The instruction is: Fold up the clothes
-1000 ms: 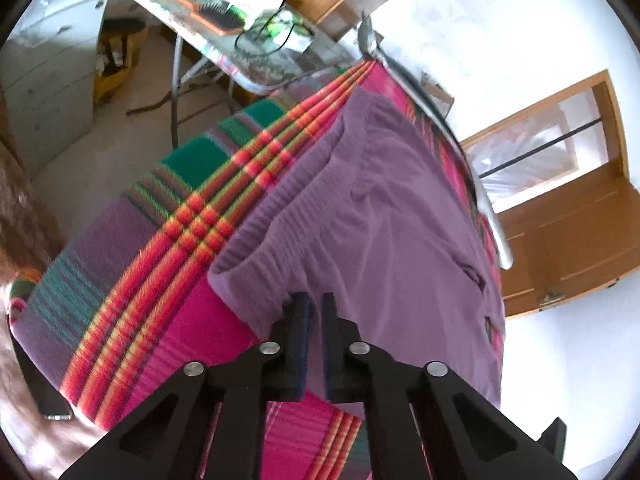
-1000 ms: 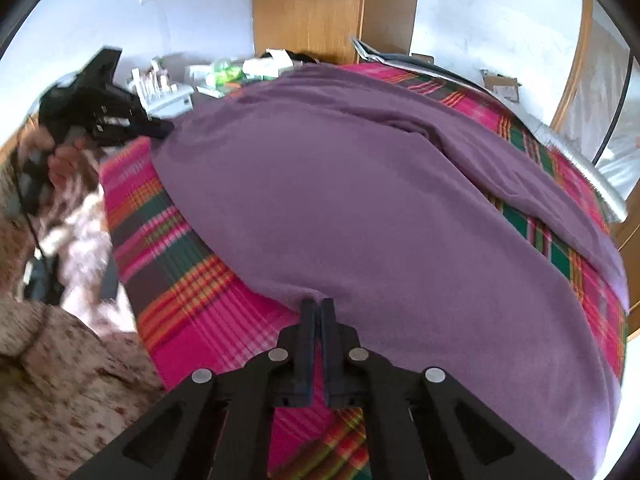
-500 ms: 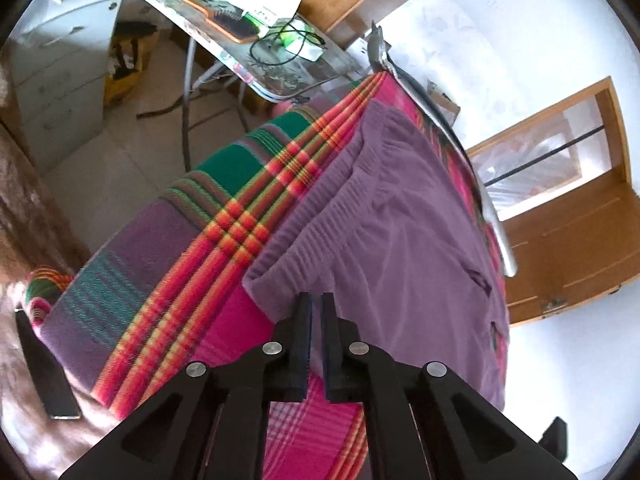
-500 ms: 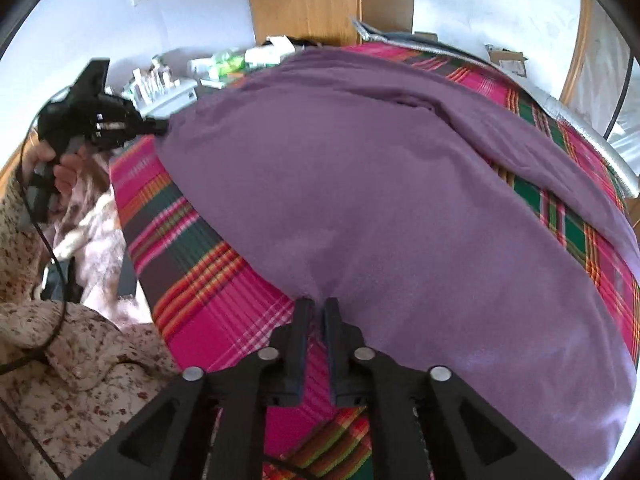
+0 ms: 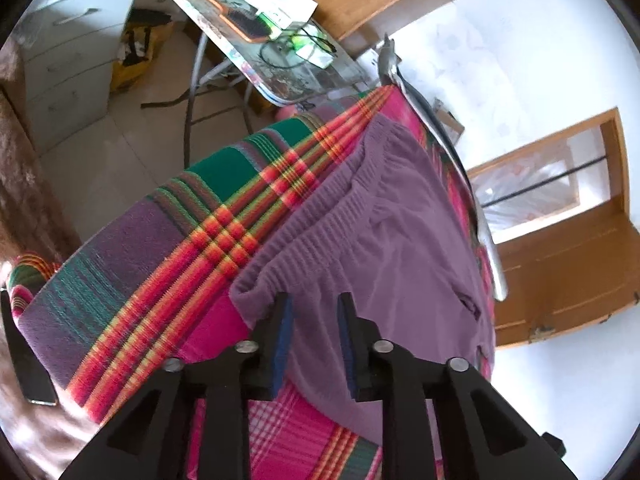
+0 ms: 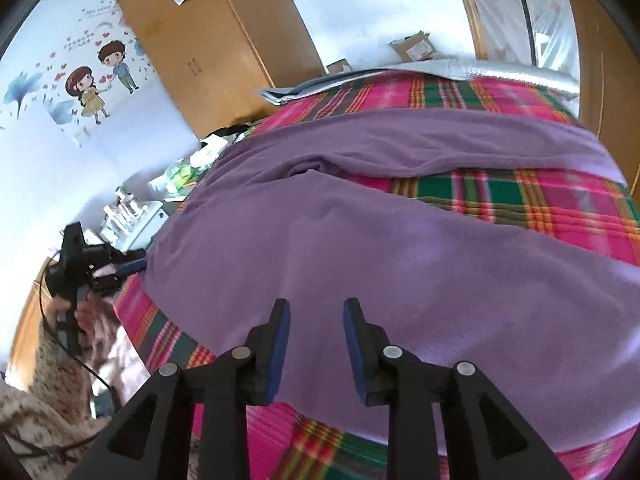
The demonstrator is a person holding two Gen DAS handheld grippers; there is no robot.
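Purple trousers [image 5: 392,232] lie spread flat on a plaid blanket [image 5: 192,232] covering the bed, the ribbed waistband [image 5: 320,208] towards the bed's edge and the two legs running away across the plaid, with a strip of blanket showing between them in the right wrist view. Left gripper [image 5: 312,312]: fingers stand apart with a clear gap, poised over the near corner of the waistband. The purple cloth shows through the gap, with neither blue pad pressing on it, so nothing is gripped. Right gripper [image 6: 316,320]: jaws have just been opening and now stand parted over the near edge of one trouser leg. Cloth lies in the gap, unpinched. In the right wrist view the left gripper [image 6: 134,267] appears far off at the waistband corner, held by a hand [image 6: 86,312] above a floral sleeve [image 6: 40,400]. It is small and somewhat blurred there, so contact with the cloth cannot be judged from that side. Beyond the bed stands a cluttered folding table [image 5: 280,80]. A wooden wardrobe [image 6: 224,40] stands against the far wall.
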